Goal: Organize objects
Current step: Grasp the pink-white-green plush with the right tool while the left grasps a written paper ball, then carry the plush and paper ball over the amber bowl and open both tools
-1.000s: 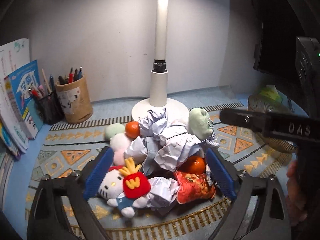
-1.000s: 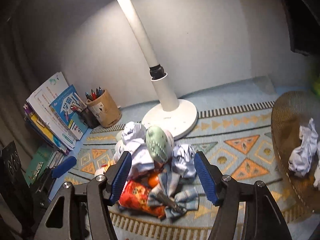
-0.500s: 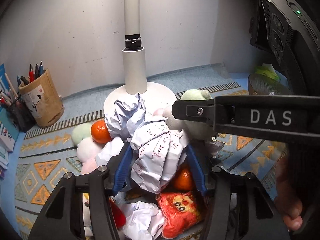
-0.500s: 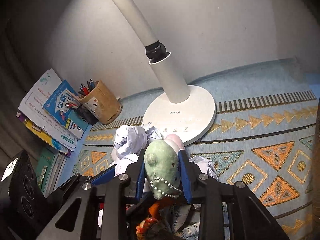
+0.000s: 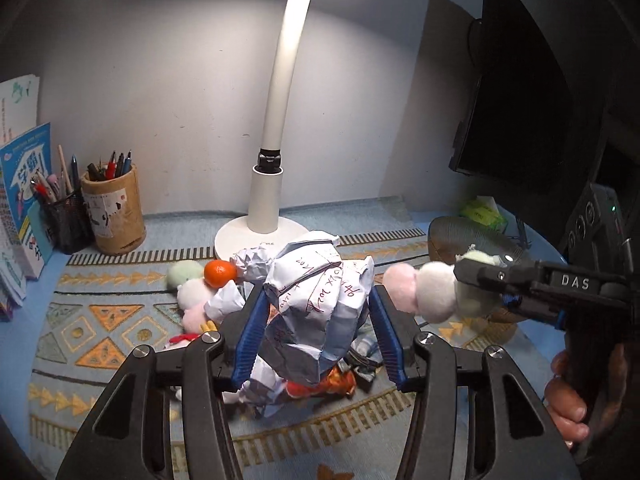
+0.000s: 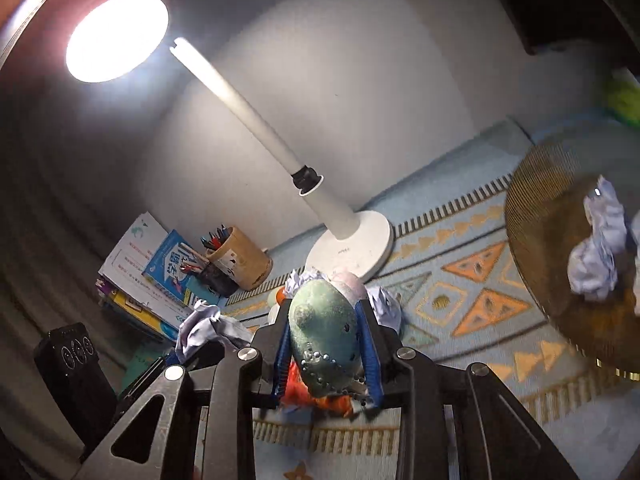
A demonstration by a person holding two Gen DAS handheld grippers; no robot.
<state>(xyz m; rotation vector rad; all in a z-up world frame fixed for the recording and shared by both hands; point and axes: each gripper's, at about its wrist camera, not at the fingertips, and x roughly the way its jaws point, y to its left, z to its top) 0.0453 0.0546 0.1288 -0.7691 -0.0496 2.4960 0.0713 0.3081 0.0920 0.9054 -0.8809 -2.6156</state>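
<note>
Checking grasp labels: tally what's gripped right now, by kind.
Crumpled paper ball: 1, in left gripper
Plush toy: 1, in right gripper
Total: 2
Both pairs of jaws have just been closing on them.

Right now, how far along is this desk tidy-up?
Early on. Done: one crumpled paper lies in the woven basket. In hand: left gripper clamps a paper ball, right gripper a green plush. Left: tangerine, other plushes, snack packet.
</note>
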